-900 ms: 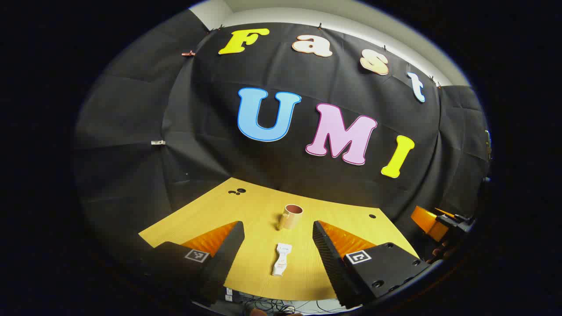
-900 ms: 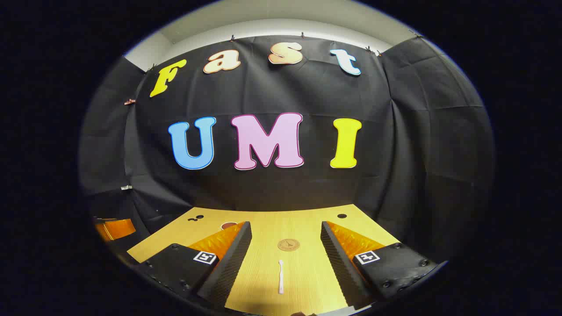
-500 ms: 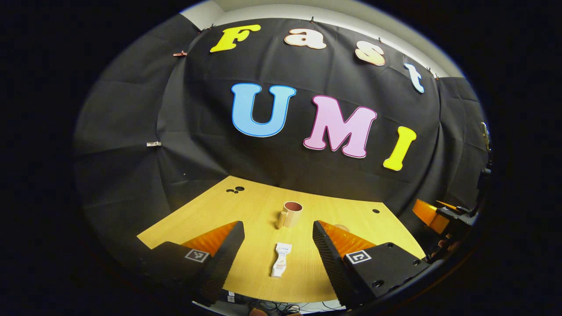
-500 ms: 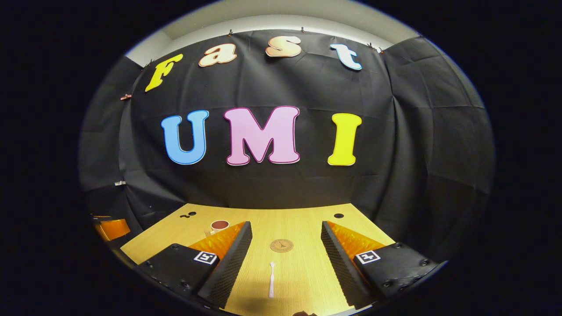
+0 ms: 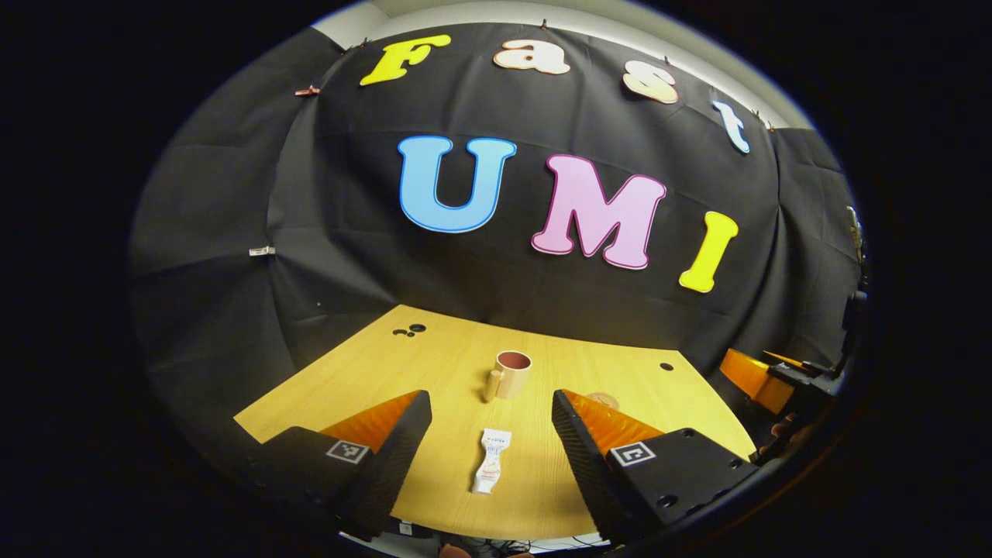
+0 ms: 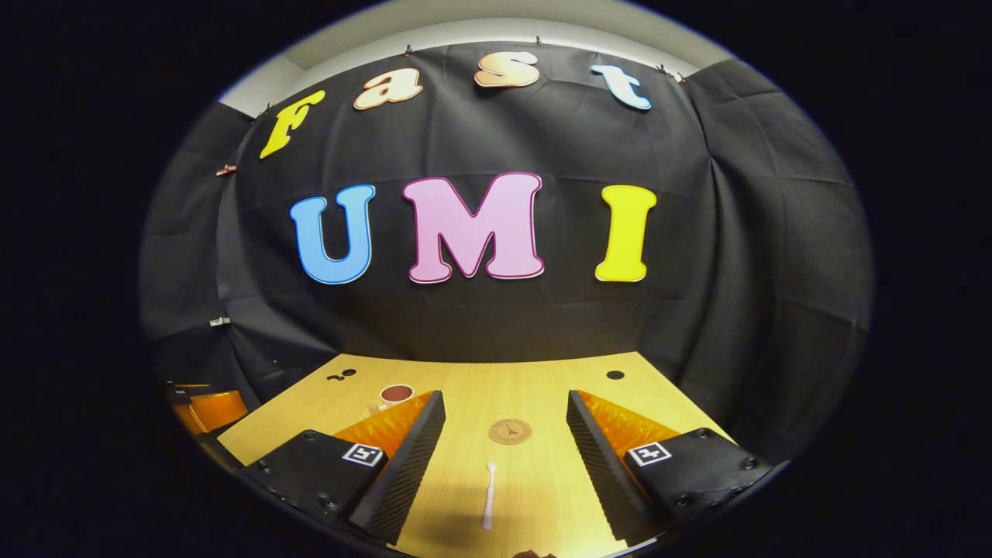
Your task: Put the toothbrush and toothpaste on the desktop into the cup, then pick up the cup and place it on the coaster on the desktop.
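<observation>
Toothpaste lay flat on the desktop between the wide-spread fingers of the left gripper, with the cup upright beyond it. Between the right gripper fingers, also wide apart, lay the toothbrush, the coaster just past it.

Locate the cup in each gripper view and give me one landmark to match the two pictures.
Left gripper view: the cup stands upright near the middle of the desktop, beyond the toothpaste, between and past the open fingers.
Right gripper view: the cup peeks up at lower left, partly behind this gripper's own left finger.
Shared landmark: the round coaster, central in the right gripper view, shows right of the cup in the left gripper view.
</observation>
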### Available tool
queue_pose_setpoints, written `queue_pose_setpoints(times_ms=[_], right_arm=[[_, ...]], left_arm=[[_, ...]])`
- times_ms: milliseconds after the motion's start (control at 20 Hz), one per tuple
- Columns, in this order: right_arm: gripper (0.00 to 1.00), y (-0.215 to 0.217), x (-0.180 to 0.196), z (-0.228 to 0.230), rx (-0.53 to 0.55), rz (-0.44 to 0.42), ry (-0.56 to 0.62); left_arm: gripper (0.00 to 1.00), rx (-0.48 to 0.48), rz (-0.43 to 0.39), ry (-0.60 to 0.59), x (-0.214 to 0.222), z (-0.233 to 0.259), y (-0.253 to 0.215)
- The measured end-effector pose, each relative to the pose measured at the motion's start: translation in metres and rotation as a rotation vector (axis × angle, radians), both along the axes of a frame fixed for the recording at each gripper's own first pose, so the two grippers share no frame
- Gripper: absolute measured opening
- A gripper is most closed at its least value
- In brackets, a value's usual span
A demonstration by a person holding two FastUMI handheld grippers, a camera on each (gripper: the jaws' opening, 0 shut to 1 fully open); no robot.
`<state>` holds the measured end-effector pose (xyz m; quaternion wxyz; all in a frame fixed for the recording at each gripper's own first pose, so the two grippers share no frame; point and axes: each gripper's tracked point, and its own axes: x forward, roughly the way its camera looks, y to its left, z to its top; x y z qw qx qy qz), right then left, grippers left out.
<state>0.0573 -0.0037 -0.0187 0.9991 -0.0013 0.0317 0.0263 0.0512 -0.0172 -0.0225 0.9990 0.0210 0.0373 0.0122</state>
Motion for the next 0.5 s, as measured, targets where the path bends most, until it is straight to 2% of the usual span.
queue_pose_setpoints(times_ms=[200,500], right_arm=[[0.97,0.008,0.006,-0.005,-0.016,0.042,0.005],[0.97,0.010,0.019,-0.012,-0.010,0.083,0.020]], left_arm=[[0.97,-0.013,0.009,0.020,0.010,-0.004,0.000],[0.97,0.001,-0.047,0.055,0.029,-0.012,-0.018]])
